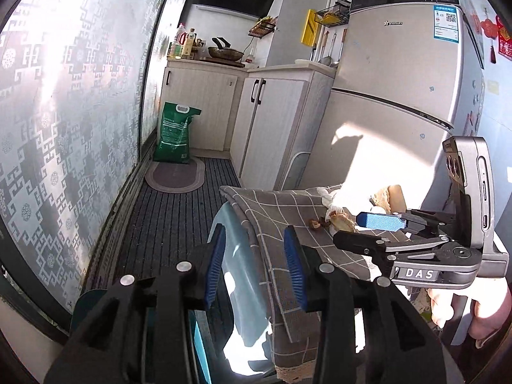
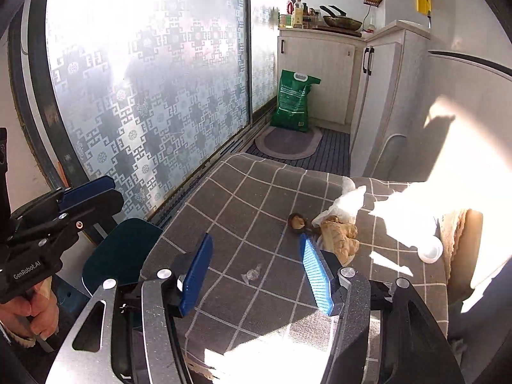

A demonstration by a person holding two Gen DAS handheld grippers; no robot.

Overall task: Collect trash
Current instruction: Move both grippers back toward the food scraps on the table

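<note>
A table with a grey checked cloth [image 2: 243,192] holds trash: a brown crumpled scrap [image 2: 340,235], a small brown nut-like piece [image 2: 297,220], white crumpled tissue [image 2: 347,200], a clear wrapper [image 2: 252,273] and a white cap [image 2: 430,251]. My right gripper [image 2: 256,265] is open low over the cloth, the wrapper between its fingers and the brown scrap just beyond its right fingertip. It also shows in the left wrist view [image 1: 361,228]. My left gripper [image 1: 252,267] is open at the cloth's hanging corner [image 1: 275,256], beside a teal bin [image 2: 123,252].
A frosted patterned glass door [image 2: 153,89] runs along the left. A fridge [image 1: 400,96] stands right of the table. Cabinets [image 1: 275,121], a green sack [image 1: 174,134] and an oval mat [image 1: 176,176] lie ahead on the dark striped floor.
</note>
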